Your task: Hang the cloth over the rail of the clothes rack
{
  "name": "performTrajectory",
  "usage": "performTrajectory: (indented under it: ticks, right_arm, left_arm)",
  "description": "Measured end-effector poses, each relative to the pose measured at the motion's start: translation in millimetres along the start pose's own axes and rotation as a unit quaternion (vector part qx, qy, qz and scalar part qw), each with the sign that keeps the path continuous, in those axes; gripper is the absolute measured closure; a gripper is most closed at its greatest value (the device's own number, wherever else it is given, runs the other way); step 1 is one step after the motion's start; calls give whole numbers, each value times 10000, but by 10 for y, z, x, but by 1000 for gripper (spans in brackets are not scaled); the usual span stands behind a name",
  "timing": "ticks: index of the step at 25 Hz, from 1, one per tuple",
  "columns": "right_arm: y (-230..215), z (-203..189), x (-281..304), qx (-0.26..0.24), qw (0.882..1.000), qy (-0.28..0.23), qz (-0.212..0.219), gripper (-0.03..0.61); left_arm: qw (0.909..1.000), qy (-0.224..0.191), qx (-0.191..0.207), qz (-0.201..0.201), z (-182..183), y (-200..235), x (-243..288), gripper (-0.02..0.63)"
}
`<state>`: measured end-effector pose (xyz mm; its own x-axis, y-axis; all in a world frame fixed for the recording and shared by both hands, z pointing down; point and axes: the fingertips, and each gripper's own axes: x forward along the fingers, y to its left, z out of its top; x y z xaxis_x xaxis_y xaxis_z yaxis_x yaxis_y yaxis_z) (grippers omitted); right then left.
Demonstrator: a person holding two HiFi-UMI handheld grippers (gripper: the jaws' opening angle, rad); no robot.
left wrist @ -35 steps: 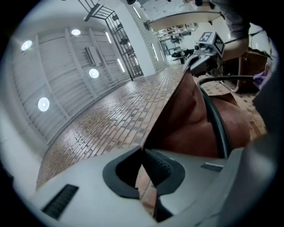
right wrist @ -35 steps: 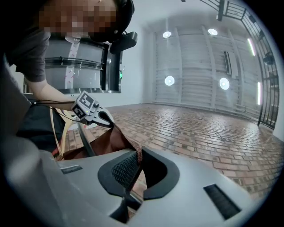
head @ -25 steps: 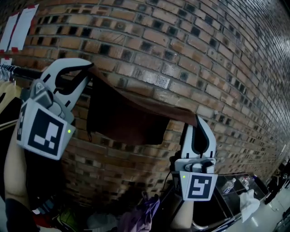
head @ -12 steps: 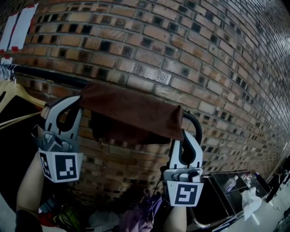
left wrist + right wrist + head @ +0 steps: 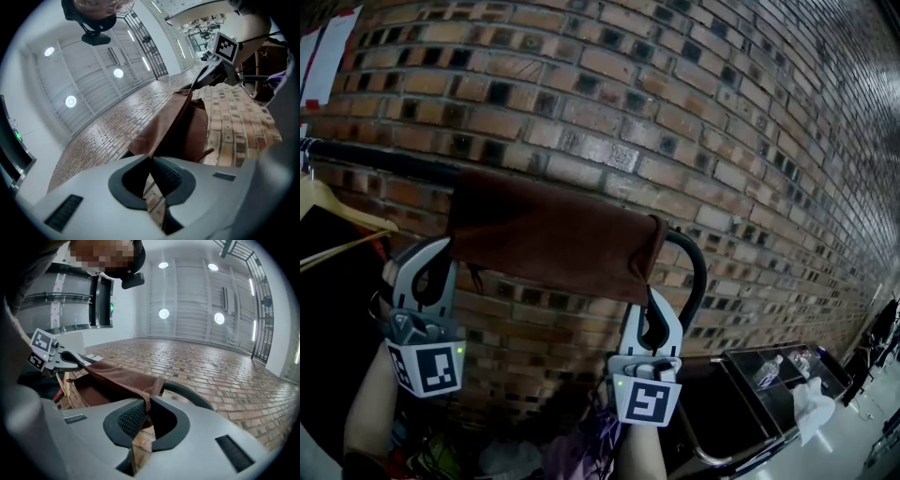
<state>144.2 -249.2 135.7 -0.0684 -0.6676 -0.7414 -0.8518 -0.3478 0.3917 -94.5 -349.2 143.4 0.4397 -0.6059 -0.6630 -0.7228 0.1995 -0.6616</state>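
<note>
Jaws pinched nearly closed, the left gripper (image 5: 443, 247) and the right gripper (image 5: 652, 294) each clamp a lower corner of the brown cloth (image 5: 548, 234). The cloth lies draped over the dark rail (image 5: 384, 159) at the centre of the head view, in front of the brick wall (image 5: 694, 103). Its right edge sits just where the rail curves downward (image 5: 697, 267), while a wooden hanger (image 5: 337, 214) hangs at the far left. The likely hazard is that any further downward pull on these front corners could drag the cloth off the rail. An uneven release could also let it slide toward the bend.
</note>
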Motion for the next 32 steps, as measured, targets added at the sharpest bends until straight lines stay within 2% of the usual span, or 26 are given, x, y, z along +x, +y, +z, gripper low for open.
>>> performTrajectory:
  ticks: [7, 11, 13, 15, 18, 21, 24, 26, 28, 29, 31, 32]
  right_arm:
    - [239, -86, -79, -54, 9998, 164, 90, 541]
    - [302, -139, -118, 159, 9992, 322, 185, 532]
    - [309, -146, -145, 371, 9984, 343, 257, 523]
    - [322, -129, -165, 517, 9976, 281, 354, 483]
    - [376, -175, -196, 574, 9966, 329, 489, 440]
    - [453, -300, -329, 644, 9945, 531, 641, 371]
    - [360, -268, -519, 1094, 9906, 492, 650, 360]
    - [196, -137, -549, 1465, 9860, 463, 652, 360]
    - [83, -79, -486, 1645, 9807, 735, 757, 360]
    - [42, -26, -410, 1752, 9780, 790, 809, 360]
    - [-16, 106, -218, 2109, 9703, 754, 910, 361]
    - [-39, 159, -117, 2296, 9659, 728, 954, 362]
  left_arm:
    - [9998, 137, -170, -28, -237, -43, -84, 580]
    - [9986, -64, -477, -223, -240, -90, -121, 575]
    - [9965, -246, -697, -397, -203, -143, -127, 528]
    - [9928, -408, -907, -661, -182, -213, -134, 479]
    - [9861, -373, -1146, -1145, -237, -351, -176, 384]
    - [9782, -342, -1331, -1554, -310, -497, -285, 329]
    - [9644, -463, -1653, -2013, -331, -501, -463, 319]
    - [9460, -454, -2327, -2209, -337, -405, -581, 334]
    - [9226, -350, -3174, -2166, -354, -231, -619, 353]
    - [9131, -395, -3444, -2145, -333, -131, -600, 356]
    - [9002, -518, -3728, -2190, -259, 31, -501, 356]
    - [8977, -534, -3762, -2231, -223, 85, -428, 356]
